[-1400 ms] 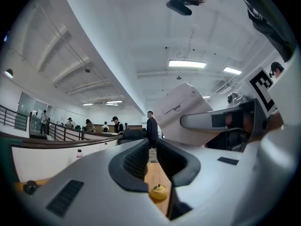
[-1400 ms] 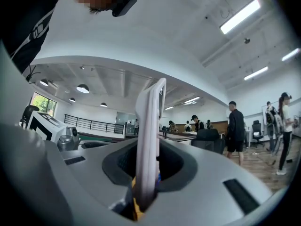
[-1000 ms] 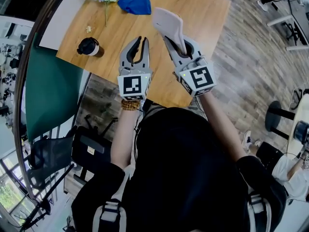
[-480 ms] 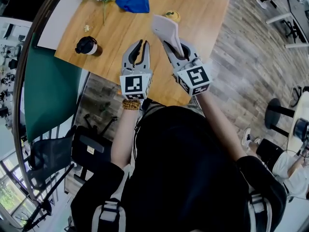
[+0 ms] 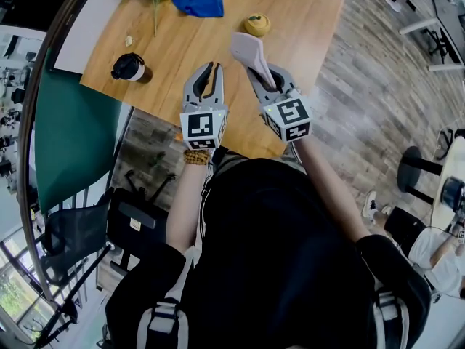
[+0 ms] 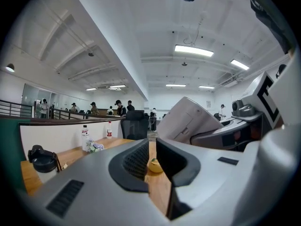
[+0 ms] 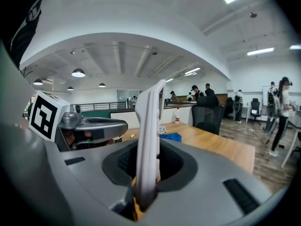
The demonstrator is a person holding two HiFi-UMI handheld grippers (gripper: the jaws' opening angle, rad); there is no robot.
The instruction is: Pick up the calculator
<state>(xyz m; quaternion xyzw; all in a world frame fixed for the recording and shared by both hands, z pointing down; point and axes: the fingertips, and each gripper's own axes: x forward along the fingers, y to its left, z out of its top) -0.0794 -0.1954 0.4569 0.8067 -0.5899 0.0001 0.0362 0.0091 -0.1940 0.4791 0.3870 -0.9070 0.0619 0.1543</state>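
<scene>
Calculator (image 5: 249, 48) is held clamped edge-on in right gripper (image 5: 265, 75) jaws above table (image 5: 309, 27); left gripper (image 5: 210, 70) jaws are found almost together, nothing between them

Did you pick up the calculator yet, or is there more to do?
Done: the calculator is off the table, clamped on edge in the right hand-held gripper. In hand: it hangs above the wood. The left hand-held gripper is empty. Left: nothing of the pick-up, as far as I see.
</scene>
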